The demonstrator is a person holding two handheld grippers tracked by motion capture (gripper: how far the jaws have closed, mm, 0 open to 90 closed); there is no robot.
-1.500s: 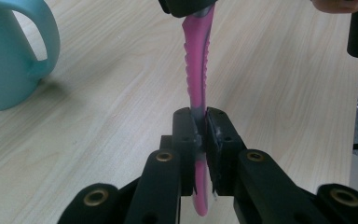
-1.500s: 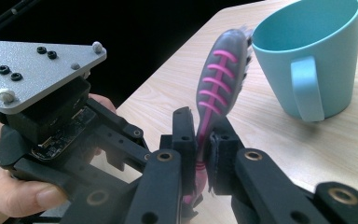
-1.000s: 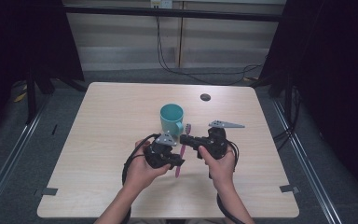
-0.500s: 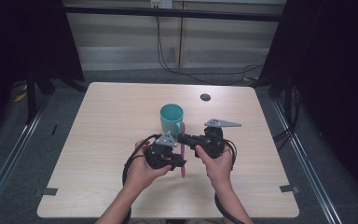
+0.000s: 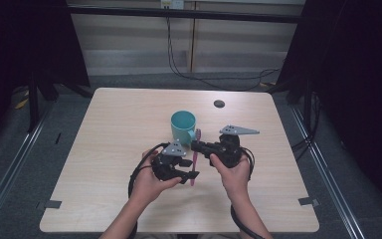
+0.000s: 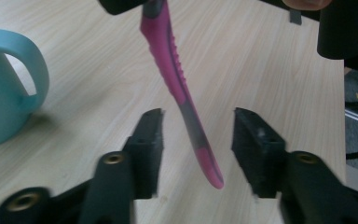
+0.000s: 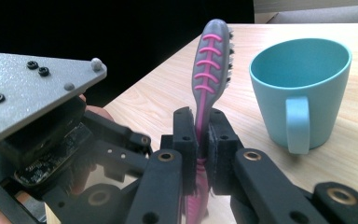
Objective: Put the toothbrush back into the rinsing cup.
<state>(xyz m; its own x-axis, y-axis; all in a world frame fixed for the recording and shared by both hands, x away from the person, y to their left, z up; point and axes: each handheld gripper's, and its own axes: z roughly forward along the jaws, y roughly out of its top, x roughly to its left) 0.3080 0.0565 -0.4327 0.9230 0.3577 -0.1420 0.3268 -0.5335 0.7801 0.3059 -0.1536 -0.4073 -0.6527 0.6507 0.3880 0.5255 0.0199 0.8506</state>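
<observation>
Two grippers: your right gripper (image 7: 197, 140) clamps the toothbrush (image 7: 208, 70); your left gripper (image 6: 196, 135) has just been opening, handle between, untouched.
Risk: brush pivots, misses cup (image 7: 303, 88).

High view: we look down from above the table (image 5: 104, 149).
Gripper views: close, level; both share the toothbrush (image 6: 182, 88) and cup (image 7: 303, 88).

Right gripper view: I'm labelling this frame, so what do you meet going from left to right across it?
Grey three-cornered plate of the left gripper → pink toothbrush, clamped upright in the right gripper → teal mug on the table.
</observation>
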